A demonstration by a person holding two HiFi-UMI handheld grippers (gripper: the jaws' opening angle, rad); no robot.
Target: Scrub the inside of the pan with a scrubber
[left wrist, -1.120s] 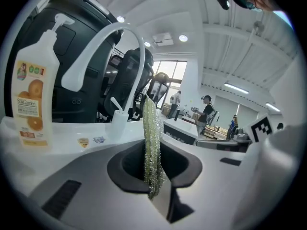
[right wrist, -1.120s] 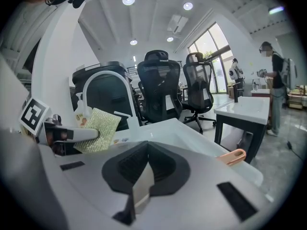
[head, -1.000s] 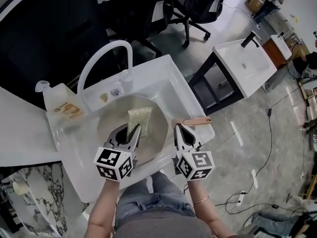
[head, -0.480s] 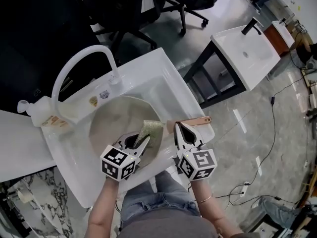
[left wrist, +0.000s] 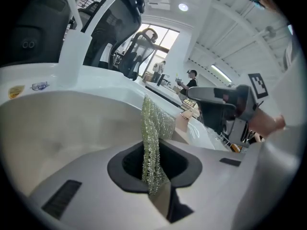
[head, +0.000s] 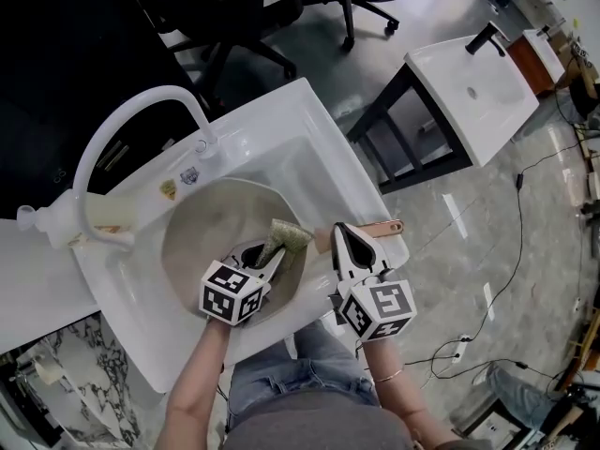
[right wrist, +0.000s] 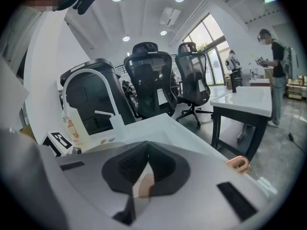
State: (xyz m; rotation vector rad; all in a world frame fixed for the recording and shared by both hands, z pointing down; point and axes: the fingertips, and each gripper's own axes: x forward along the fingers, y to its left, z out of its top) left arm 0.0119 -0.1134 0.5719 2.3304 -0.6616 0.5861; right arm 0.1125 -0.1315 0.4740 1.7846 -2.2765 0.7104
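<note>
The left gripper [head: 268, 255] is pressed shut on the scrubber [head: 288, 237], which stands edge-on in the pinch and rises ahead of the jaws as a thin mesh sheet. Its free end lies over the inner wall of the pan [head: 202, 225], on the side nearest the right gripper [head: 339, 232]. Whether the mesh is bearing on the metal cannot be told from here. The right gripper is clamped on the copper handle [head: 378, 227] close to where it joins the pan, and the handle's looped end pokes out to that gripper's right. The pan sits in the sink [head: 314, 153], with the tap [head: 117, 125] arching well beyond both grippers. This looks like the middle of a scrubbing pass along the wall. To do it well, the left gripper should tip so the mesh lies broadside on the surface rather than on its edge. It should then press down and sweep in overlapping arcs from the wall ahead of it across the floor to the far side. The pinch needs to be firm, since a limp sheet may fold or slip out. The right gripper should steady the handle so the pan neither turns nor slides.
</note>
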